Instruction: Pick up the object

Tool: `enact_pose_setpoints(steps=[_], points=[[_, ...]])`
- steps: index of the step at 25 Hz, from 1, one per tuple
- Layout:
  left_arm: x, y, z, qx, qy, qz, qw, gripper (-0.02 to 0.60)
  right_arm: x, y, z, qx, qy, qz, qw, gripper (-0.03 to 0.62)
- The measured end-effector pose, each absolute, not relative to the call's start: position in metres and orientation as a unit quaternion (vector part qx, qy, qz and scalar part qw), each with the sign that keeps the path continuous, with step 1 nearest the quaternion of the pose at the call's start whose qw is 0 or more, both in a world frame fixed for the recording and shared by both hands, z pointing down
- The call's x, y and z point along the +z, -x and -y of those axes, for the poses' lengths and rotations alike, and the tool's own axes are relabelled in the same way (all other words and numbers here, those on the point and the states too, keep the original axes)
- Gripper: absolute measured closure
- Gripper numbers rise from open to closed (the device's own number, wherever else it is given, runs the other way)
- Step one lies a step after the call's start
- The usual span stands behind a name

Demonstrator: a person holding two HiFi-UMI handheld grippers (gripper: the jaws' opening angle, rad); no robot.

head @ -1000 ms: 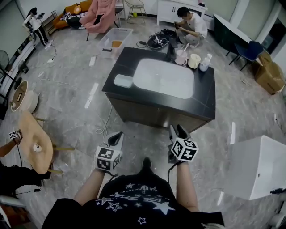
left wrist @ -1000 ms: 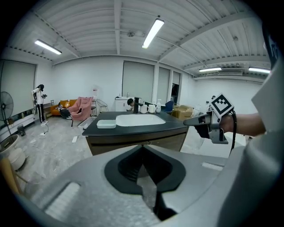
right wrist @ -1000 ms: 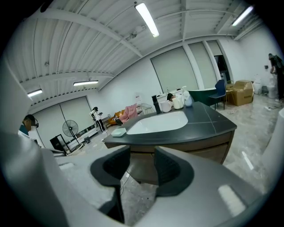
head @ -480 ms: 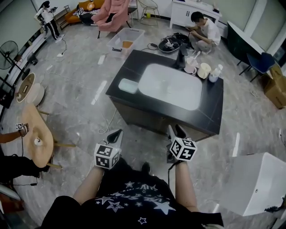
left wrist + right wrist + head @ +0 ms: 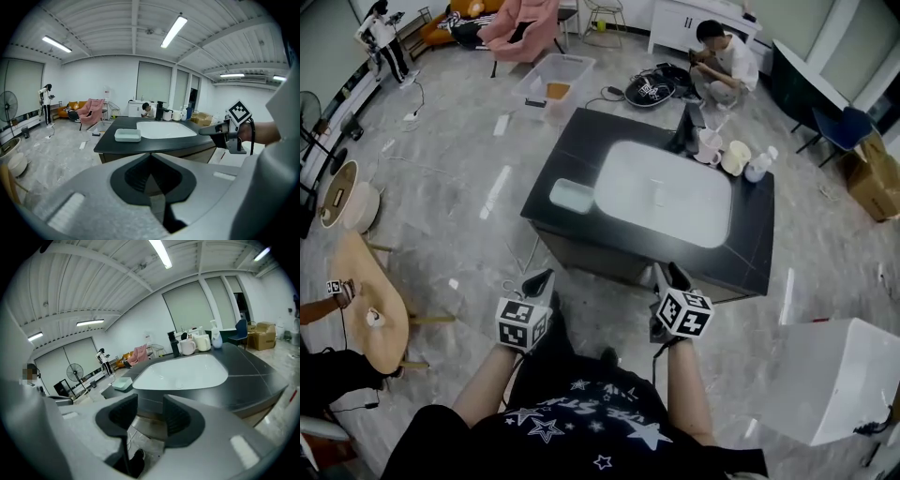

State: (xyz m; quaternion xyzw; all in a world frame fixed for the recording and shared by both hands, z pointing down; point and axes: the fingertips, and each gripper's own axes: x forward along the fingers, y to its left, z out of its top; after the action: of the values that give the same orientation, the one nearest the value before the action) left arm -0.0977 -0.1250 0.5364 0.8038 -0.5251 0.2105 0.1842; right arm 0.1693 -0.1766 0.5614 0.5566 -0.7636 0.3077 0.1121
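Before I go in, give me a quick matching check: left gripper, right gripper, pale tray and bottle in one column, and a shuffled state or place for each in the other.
1. left gripper
2. right gripper
3. pale tray
4. bottle

A. far right corner of the counter, by the mugs
B. fingers apart, nothing between them
C. fingers together, holding nothing
D. on the counter, just left of the white basin

Pairs: 1-C, 2-B, 3-D, 4-A

Pink armchair [image 5: 523,21], crouching person [image 5: 722,58], cardboard box [image 5: 872,173], wooden side table [image 5: 364,277]
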Motion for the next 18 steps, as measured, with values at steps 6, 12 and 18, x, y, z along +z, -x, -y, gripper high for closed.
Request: enact_pose_setpoints(steps=[6,12,18], points=[[0.540,0.132,0.197,0.215,-0.823,0.493,0.181,0.571,0.573,-0.117,0.226,0.317,-0.567,0.751,0.121,0.419],[0.541,0.165,0.263,0.230,-0.840,0.458,0.178,0.571,0.573,-0.075,0.276,0.325,-0.582,0.736,0.120,0.419],[0.546,0.186,0.307,0.230,-0.852,0.432,0.185,0.571,0.575,-0.050,0.307,0.331,-0.602,0.716,0.125,0.419]])
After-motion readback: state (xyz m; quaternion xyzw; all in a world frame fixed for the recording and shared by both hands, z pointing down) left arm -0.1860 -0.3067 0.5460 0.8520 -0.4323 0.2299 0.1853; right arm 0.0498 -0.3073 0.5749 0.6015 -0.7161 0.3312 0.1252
